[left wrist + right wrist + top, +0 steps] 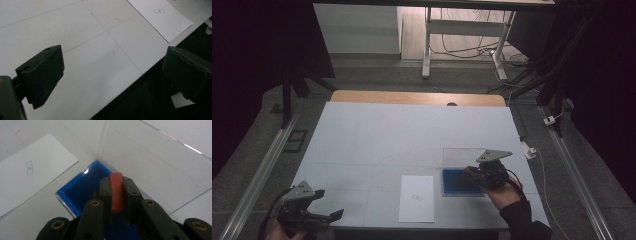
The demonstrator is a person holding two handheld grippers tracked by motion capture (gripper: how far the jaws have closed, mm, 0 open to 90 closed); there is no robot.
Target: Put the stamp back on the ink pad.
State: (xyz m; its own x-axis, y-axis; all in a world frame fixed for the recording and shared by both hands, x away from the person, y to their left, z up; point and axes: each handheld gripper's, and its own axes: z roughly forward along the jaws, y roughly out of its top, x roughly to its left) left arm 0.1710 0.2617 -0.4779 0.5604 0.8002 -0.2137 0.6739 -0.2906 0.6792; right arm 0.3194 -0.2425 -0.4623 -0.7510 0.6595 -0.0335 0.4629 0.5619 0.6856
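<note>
Above the blue box (82,192) my right gripper (117,188) is clenched on a flat red piece (116,192); my left gripper (112,72) stands released over the table edge (117,93).

We see a glossy blue tray (82,187) under a clear, shiny plastic lid (150,157), a smooth matt red piece (116,192), plain matt paper (417,198) and rough, matt black rubbery-looking pads (47,75) over the dull white tabletop (412,135).
</note>
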